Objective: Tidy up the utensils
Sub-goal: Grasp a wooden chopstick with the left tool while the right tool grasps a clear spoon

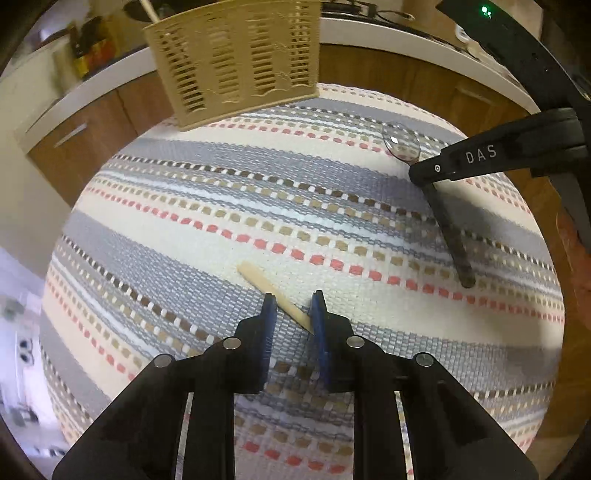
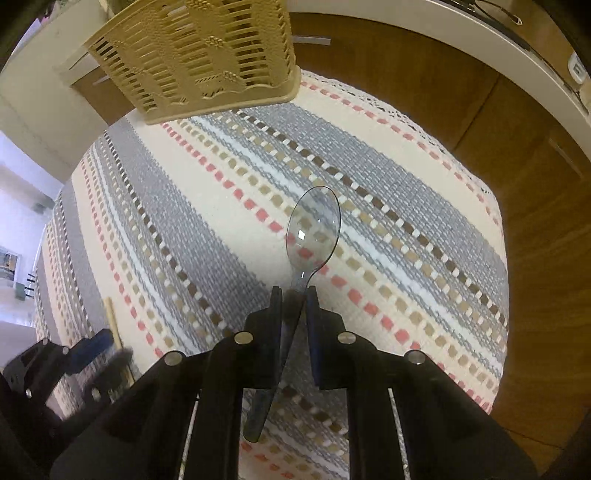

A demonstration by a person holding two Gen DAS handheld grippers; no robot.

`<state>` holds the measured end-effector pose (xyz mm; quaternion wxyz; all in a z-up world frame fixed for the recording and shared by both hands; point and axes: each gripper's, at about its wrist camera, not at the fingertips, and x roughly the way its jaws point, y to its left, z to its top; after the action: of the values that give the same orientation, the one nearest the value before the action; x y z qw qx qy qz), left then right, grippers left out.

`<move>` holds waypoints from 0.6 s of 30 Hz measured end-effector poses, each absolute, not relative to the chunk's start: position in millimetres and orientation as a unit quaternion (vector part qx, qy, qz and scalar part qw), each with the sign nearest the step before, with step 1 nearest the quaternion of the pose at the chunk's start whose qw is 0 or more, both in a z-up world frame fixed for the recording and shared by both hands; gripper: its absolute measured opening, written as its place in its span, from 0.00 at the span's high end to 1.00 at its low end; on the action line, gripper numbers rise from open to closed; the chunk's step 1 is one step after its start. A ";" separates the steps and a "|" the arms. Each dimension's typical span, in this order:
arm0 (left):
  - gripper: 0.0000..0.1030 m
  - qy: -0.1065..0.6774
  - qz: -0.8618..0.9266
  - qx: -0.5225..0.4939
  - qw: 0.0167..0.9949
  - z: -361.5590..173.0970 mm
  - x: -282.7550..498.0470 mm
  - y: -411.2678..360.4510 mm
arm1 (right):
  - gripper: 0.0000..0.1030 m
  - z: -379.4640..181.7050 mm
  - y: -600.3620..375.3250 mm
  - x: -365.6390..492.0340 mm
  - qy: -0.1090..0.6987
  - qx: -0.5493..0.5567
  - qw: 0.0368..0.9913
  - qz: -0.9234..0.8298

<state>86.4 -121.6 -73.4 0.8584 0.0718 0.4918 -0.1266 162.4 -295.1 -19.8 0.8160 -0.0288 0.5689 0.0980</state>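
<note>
A flat wooden stick (image 1: 258, 282) lies slantwise on the striped cloth (image 1: 207, 177), running under and between the blue pads of my left gripper (image 1: 293, 308). A gap shows between those pads, so the gripper is open. My right gripper (image 2: 294, 293) is shut on the neck of a clear plastic spoon (image 2: 314, 229), bowl pointing away and handle trailing back under the fingers. The left wrist view shows the spoon (image 1: 400, 142) at the right, with the right gripper (image 1: 423, 173) across it. The left gripper (image 2: 98, 349) appears blurred beside the stick (image 2: 110, 314).
A tan slotted plastic basket (image 1: 236, 59) stands at the cloth's far edge, also in the right wrist view (image 2: 195, 55); another wooden stick (image 1: 149, 9) pokes out of it. Brown cabinet fronts (image 2: 535, 221) and a white counter edge (image 1: 406, 40) lie beyond the cloth (image 2: 184, 206).
</note>
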 end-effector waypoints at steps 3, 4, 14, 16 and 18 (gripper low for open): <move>0.91 0.504 -0.177 0.069 0.842 -69.8 107.5 -111.9 | 0.90 -19.9 -298.2 162.0 0.570 -0.023 0.815 0.104; 0.93 0.506 -0.201 0.069 0.836 -66.2 112.6 -106.0 | 0.90 -19.7 -297.3 161.9 0.571 -0.021 0.814 0.105; 0.97 0.534 -0.281 0.081 0.794 -63.4 145.5 -82.5 | 0.89 -20.9 -294.9 167.2 0.583 -0.004 0.806 0.098; 0.92 0.547 -0.272 0.055 0.790 -64.5 153.1 -78.1 | 0.89 -20.8 -295.7 170.6 0.589 0.001 0.802 0.098; 0.91 0.555 -0.261 0.044 0.789 -65.2 153.0 -80.6 | 0.87 -20.4 -297.2 173.3 0.597 0.008 0.796 0.101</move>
<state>153.0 -80.6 -65.2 0.7886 0.0441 0.5550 -0.2611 173.3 -297.2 -20.4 0.7960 0.0079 0.5968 0.1006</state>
